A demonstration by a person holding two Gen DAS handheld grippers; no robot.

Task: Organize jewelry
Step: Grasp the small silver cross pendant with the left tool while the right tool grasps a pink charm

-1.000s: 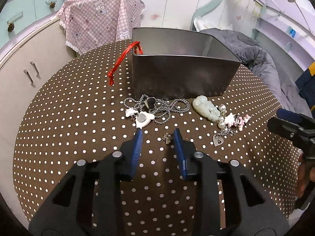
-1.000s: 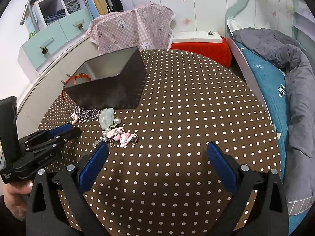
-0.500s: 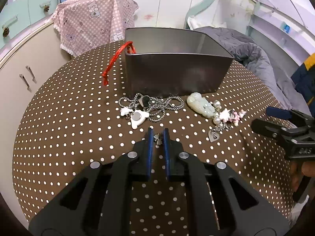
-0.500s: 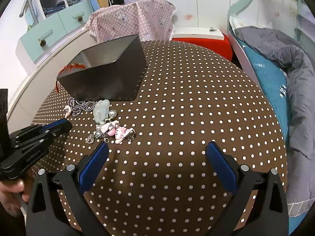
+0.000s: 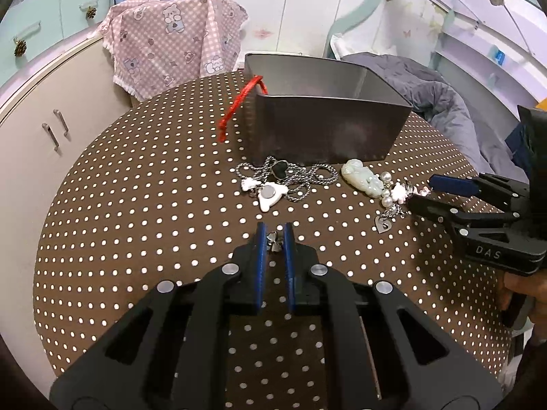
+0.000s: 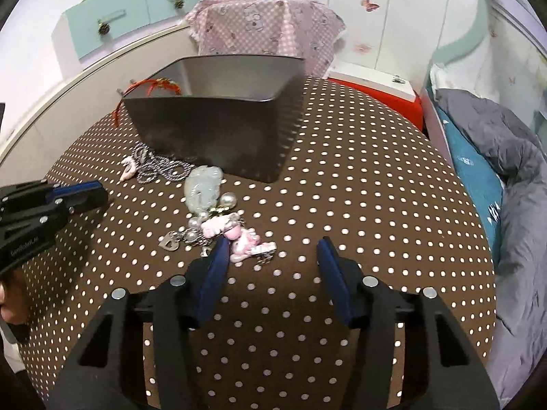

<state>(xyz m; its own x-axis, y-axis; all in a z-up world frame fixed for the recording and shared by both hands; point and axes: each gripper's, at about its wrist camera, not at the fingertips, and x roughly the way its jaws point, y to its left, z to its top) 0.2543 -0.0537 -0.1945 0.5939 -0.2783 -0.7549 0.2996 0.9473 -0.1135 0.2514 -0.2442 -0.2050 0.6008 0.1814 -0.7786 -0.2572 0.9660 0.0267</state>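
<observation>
A grey metal box [image 5: 328, 126] stands on the dotted brown table [image 5: 136, 205], with a red cord [image 5: 239, 106] over its rim. In front of it lie a silver chain with white and black pendants [image 5: 283, 181], a pale jade pendant [image 5: 362, 177], and a pink charm bracelet with pearls [image 6: 236, 232]. My left gripper [image 5: 274, 239] is shut on a small silver charm [image 5: 273, 239] just above the table. My right gripper [image 6: 271, 249] is open, its left finger touching the pink charm bracelet. The box also shows in the right wrist view [image 6: 218, 130].
A pink checked cloth [image 5: 171, 44] hangs behind the table. White cabinets [image 5: 51, 126] stand to the left. A bed with a grey duvet [image 6: 506, 157] lies to the right. A red and white stool [image 6: 376, 82] sits behind the table.
My left gripper has closed on the small silver charm. My right gripper has moved left and forward to the pink charm bracelet and narrowed its opening.
</observation>
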